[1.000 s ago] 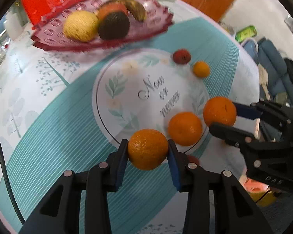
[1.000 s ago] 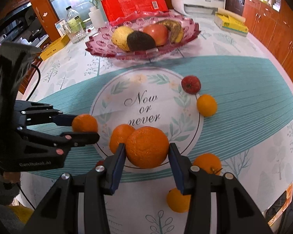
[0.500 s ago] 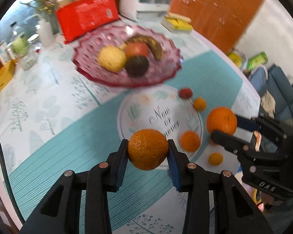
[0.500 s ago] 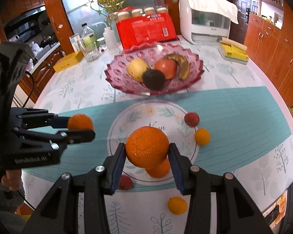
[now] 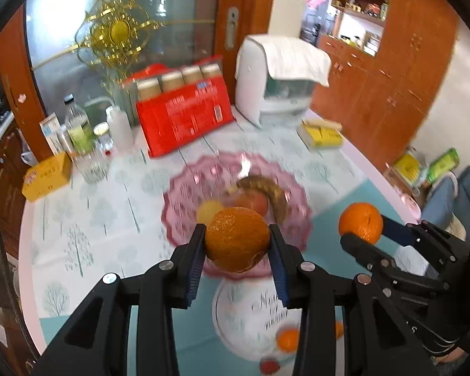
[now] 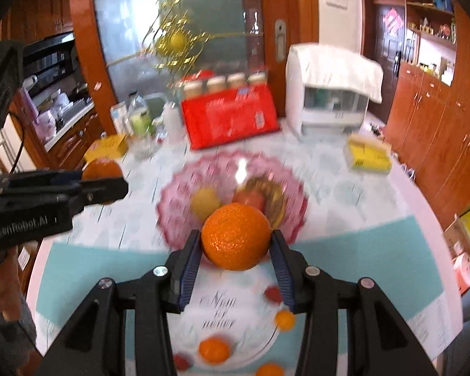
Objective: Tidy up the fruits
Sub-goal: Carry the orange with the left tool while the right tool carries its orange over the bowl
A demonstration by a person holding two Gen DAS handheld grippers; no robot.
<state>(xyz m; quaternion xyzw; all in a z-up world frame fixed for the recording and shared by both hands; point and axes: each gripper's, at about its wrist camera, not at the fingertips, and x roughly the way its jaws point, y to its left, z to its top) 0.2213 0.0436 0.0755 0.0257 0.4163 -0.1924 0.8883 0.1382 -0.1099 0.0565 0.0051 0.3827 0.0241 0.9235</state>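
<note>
An orange (image 5: pixel 237 239) is clamped across its middle by the left gripper (image 5: pixel 237 247), another orange (image 6: pixel 236 236) by the right gripper (image 6: pixel 236 244); firm, probably slightly yielding, light.

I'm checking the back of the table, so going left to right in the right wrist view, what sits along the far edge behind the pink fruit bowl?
Yellow box → clear bottle with green label → red package → white appliance under a cloth → yellow tissue pack.
</note>
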